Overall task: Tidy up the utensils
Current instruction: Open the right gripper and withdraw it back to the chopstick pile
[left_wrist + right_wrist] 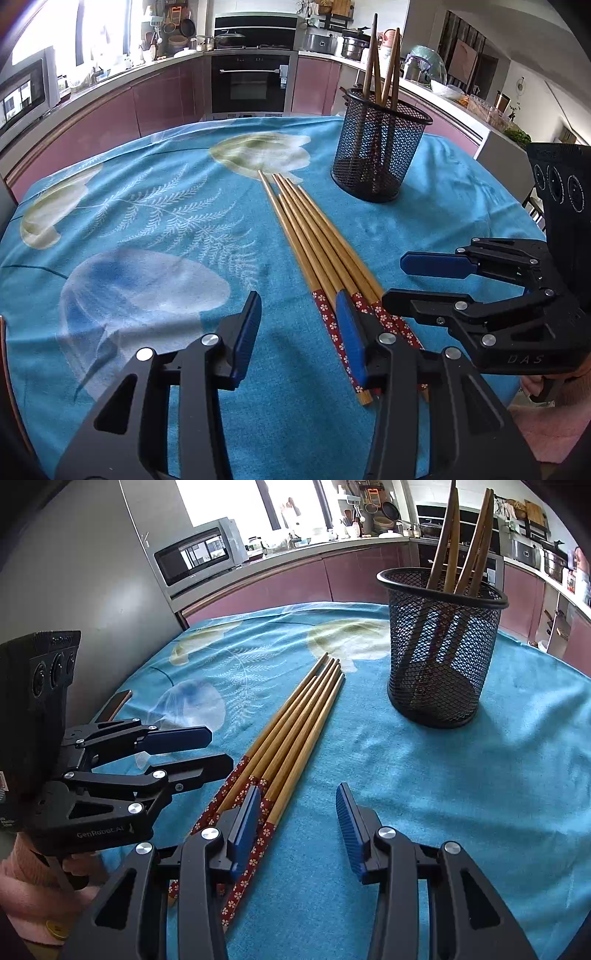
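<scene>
Here, smooth bamboo chopsticks (314, 240) with red floral ends are laid bundled on the blue cloth (147, 221), beside a round black mesh holder (380, 147). The left gripper (299, 332) and right gripper (299, 823) are held partly open, empty.

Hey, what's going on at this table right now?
A person holds two black grippers with blue pads over a blue floral tablecloth, sorting utensils. A bundle of bamboo chopsticks with red flowered ends lies loose on the cloth. The left gripper and right gripper both hang open at the red ends, gripping nothing. A black mesh cup beyond already holds a few wooden utensils.
</scene>
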Demonstrator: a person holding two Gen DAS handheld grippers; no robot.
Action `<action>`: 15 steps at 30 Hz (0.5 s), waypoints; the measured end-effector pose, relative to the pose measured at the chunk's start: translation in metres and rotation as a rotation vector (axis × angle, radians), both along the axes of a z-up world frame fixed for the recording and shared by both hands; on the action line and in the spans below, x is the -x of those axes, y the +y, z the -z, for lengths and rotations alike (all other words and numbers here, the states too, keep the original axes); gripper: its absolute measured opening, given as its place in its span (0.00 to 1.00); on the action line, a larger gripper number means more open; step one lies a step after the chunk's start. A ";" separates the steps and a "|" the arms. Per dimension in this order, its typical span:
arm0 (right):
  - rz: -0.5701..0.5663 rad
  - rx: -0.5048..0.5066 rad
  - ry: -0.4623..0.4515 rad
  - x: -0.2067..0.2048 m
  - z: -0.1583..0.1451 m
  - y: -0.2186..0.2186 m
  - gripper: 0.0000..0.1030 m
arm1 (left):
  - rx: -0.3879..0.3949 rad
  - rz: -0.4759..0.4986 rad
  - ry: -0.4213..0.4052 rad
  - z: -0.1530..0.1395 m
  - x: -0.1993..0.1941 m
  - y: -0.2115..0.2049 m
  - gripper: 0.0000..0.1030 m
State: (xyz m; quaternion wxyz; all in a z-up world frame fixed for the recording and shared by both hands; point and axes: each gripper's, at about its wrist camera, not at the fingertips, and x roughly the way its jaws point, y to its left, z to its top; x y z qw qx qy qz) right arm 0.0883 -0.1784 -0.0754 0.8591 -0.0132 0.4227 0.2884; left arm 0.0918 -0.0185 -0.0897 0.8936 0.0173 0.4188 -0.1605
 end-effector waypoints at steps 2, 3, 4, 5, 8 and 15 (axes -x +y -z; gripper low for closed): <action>-0.001 0.011 -0.005 0.001 0.001 0.002 0.39 | -0.008 0.005 0.001 0.001 0.001 -0.002 0.40; -0.001 0.017 -0.006 0.002 0.001 0.002 0.39 | -0.009 0.007 0.003 0.002 0.001 -0.003 0.40; 0.000 0.023 -0.007 0.002 0.001 0.002 0.39 | -0.014 0.007 0.006 0.003 0.000 -0.003 0.40; 0.002 0.028 -0.007 0.001 0.002 0.002 0.39 | -0.022 0.005 0.010 0.004 0.000 -0.003 0.40; 0.003 0.030 -0.008 0.000 0.003 0.005 0.39 | -0.024 0.003 0.015 0.007 -0.001 -0.003 0.40; 0.009 0.042 -0.012 0.000 0.003 0.003 0.39 | -0.031 0.000 0.018 0.008 -0.001 -0.001 0.42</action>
